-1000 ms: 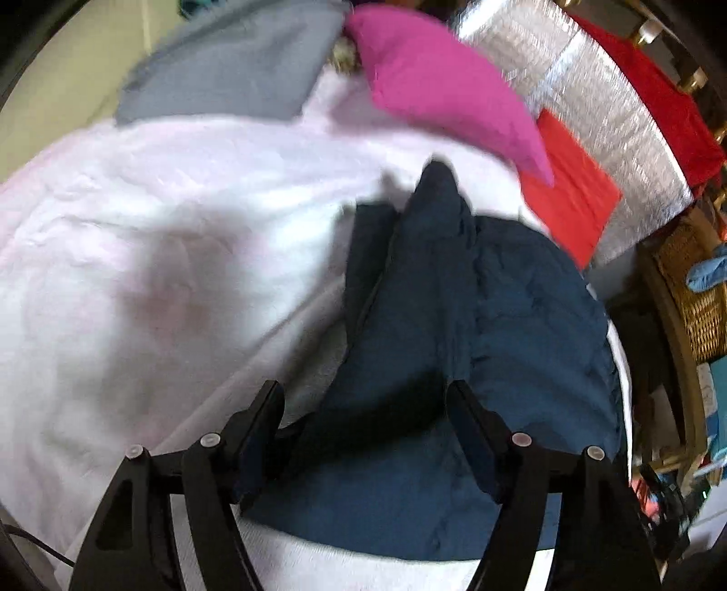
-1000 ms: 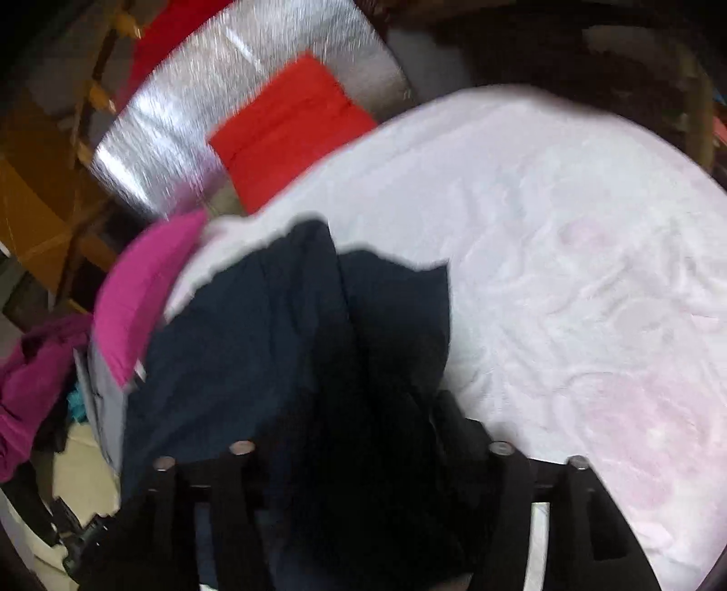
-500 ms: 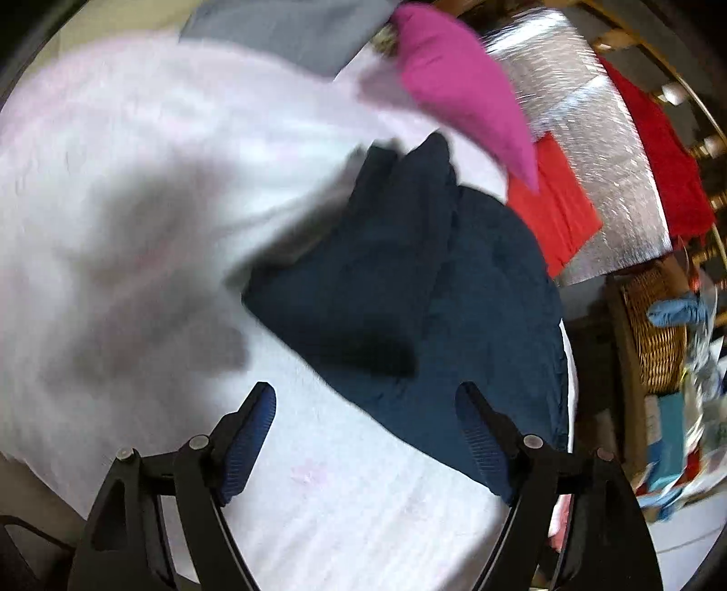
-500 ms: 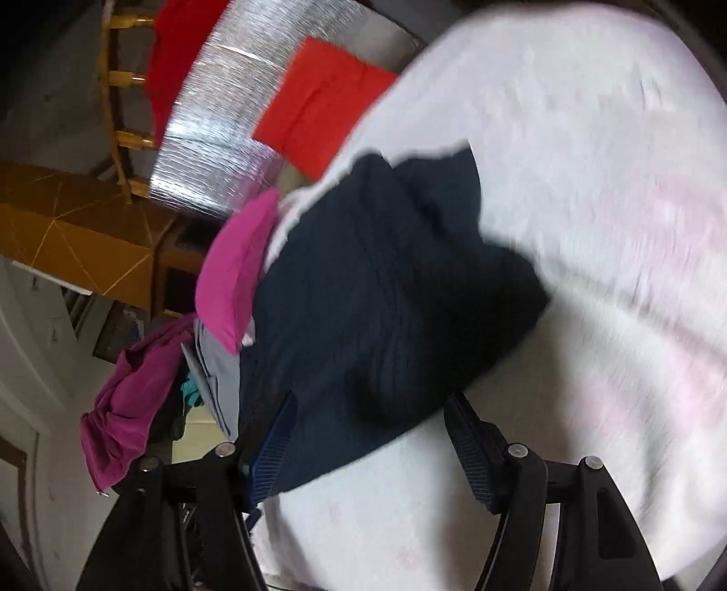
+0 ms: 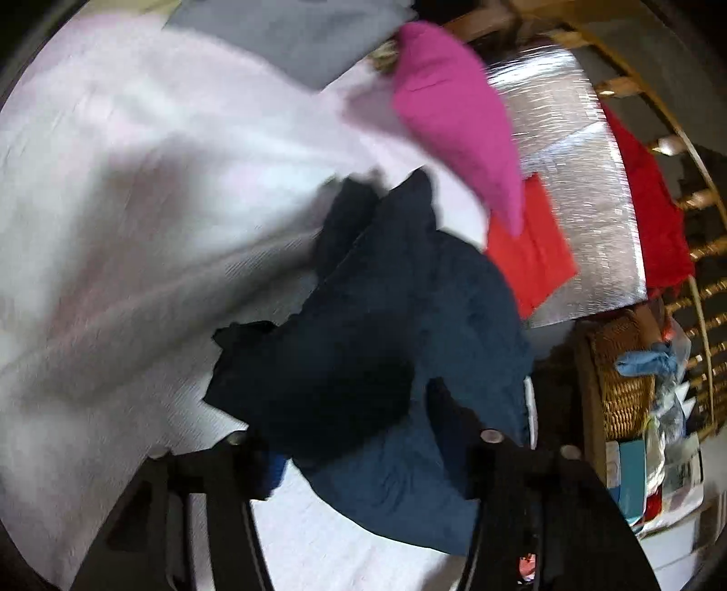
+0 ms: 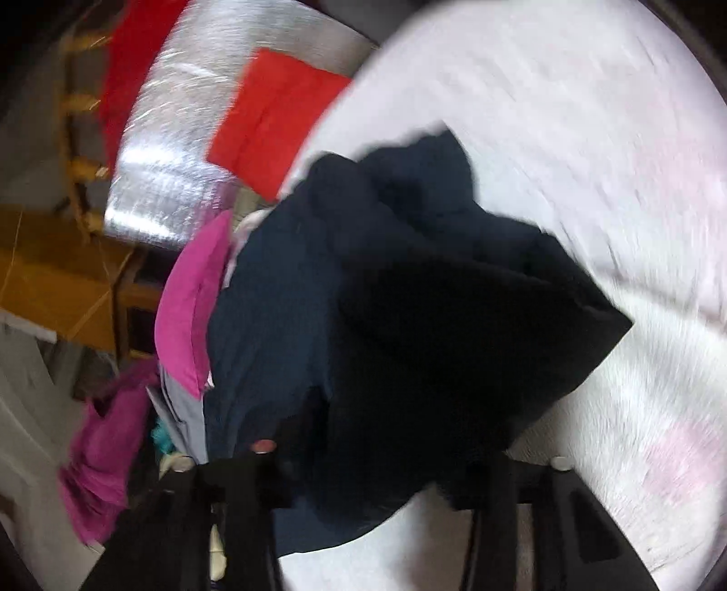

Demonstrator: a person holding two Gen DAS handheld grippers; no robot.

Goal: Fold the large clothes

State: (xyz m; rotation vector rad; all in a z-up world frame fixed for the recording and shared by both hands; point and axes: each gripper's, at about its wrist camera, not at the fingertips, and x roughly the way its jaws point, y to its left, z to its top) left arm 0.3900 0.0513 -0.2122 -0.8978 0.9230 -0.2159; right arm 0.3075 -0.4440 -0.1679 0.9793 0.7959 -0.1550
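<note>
From the left wrist, the crumpled dark navy fabric garment (image 5: 409, 327) is lying on the pale pink-white bedsheet (image 5: 127, 218), and where half a second ago it sat clear ahead of the spread fingers, its near edge is now draping between them. The left gripper (image 5: 359, 436) is standing wide apart with cloth between its fingers but not pinched, so it is closing in for a new grab rather than holding. Beyond the garment a folded magenta cloth (image 5: 454, 113), a grey folded cloth (image 5: 295, 36) and a red folded cloth (image 5: 531, 254) on a silver foil mat (image 5: 581, 150) are crowding the far edge, with a wicker basket (image 5: 622, 377) off the bed's side. Open sheet is stretching away to the left.

From the right wrist, the same navy heap is filling the centre and covering the right gripper (image 6: 377, 459); its fingers look spread, though the dark cloth is hiding whether anything is pinched, so I cannot tell. Bare sheet is lying open to the right, giving room to spread the garment away from the piled clothes.
</note>
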